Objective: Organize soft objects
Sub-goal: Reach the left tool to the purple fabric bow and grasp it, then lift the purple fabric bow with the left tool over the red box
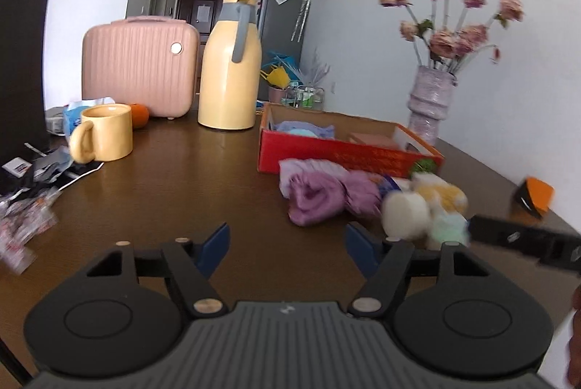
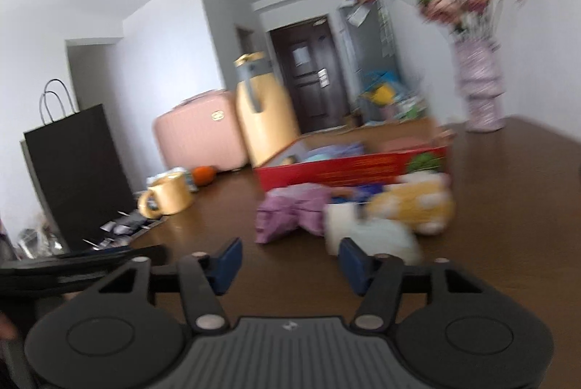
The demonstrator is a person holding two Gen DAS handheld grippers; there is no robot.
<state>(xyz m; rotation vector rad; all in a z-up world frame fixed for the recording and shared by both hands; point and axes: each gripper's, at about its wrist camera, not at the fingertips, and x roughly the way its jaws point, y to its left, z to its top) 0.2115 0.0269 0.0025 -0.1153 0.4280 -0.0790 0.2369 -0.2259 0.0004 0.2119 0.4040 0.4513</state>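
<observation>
A pile of soft things lies on the brown table in front of a red cardboard box (image 1: pixel 341 155) (image 2: pixel 348 167): a purple cloth (image 1: pixel 319 195) (image 2: pixel 290 215), a white roll (image 1: pixel 405 213) (image 2: pixel 343 220), a yellow plush (image 1: pixel 441 191) (image 2: pixel 414 205) and a pale green piece (image 1: pixel 448 229) (image 2: pixel 385 236). The box holds a bluish cloth (image 1: pixel 305 129). My left gripper (image 1: pixel 287 249) is open and empty, short of the purple cloth. My right gripper (image 2: pixel 288 260) is open and empty, just before the pile; its black body shows at the right of the left wrist view (image 1: pixel 526 240).
A yellow mug (image 1: pixel 105 135), an orange (image 1: pixel 139 115), a cream thermos (image 1: pixel 230 69) and a pink case (image 1: pixel 139 64) stand at the back left. A black paper bag (image 2: pixel 76 171) and wrappers (image 1: pixel 32 204) lie at the left. A vase of flowers (image 1: pixel 432 98) stands at the back right.
</observation>
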